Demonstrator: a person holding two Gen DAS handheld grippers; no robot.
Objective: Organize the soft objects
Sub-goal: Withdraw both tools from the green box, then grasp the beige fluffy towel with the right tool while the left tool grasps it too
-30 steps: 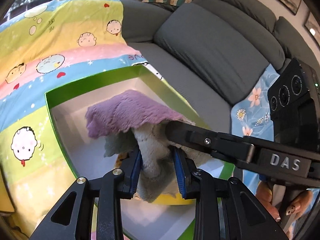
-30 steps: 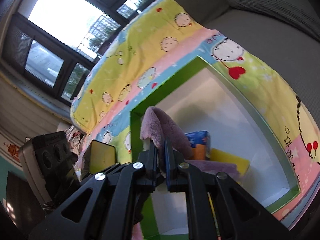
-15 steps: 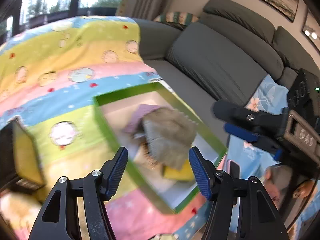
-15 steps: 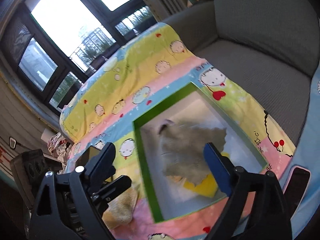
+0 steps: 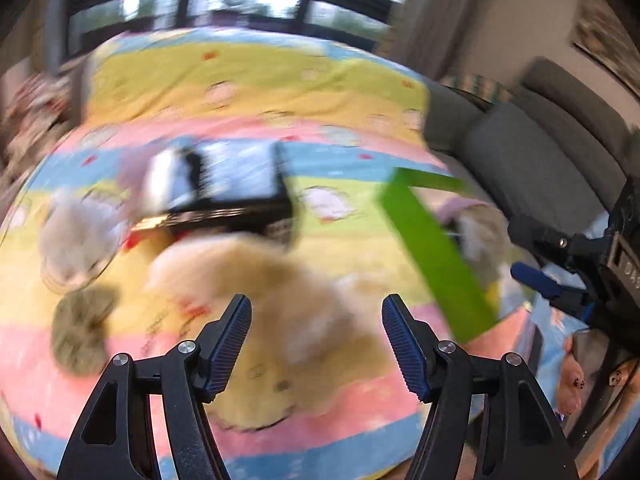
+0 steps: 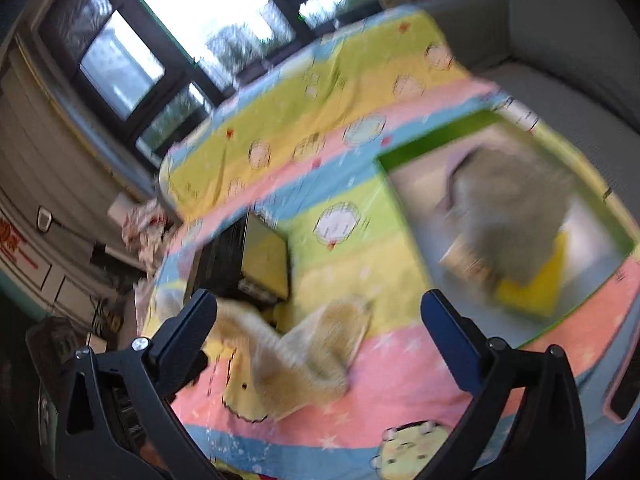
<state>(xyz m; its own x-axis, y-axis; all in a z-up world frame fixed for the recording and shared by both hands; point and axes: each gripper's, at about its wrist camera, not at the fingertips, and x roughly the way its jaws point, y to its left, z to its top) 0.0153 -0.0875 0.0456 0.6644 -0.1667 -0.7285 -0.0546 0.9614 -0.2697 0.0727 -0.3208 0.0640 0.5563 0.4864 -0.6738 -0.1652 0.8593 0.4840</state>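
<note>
Both views are motion-blurred. A green box (image 6: 404,216) with a white inside sits on the striped cartoon blanket (image 6: 352,240); a grey-and-purple fuzzy cloth (image 6: 516,216) lies in it over a yellow item (image 6: 532,288). The box's green wall (image 5: 436,256) shows at right in the left wrist view. A beige fluffy cloth (image 5: 280,292) lies on the blanket just beyond my open, empty left gripper (image 5: 316,340). It also shows in the right wrist view (image 6: 312,352), between the open fingers of my empty right gripper (image 6: 320,320). The right gripper (image 5: 560,268) appears at right in the left wrist view.
A black box (image 5: 236,200) with a yellow face (image 6: 264,264) stands on the blanket left of the green box. A pale fluffy piece (image 5: 76,236) and a dark olive cloth (image 5: 80,328) lie at the left. A grey sofa (image 5: 532,160) runs behind.
Both grippers let go of the grey-and-purple cloth, which dropped into the green box. Both opened, pulled back and swung left toward the beige cloth.
</note>
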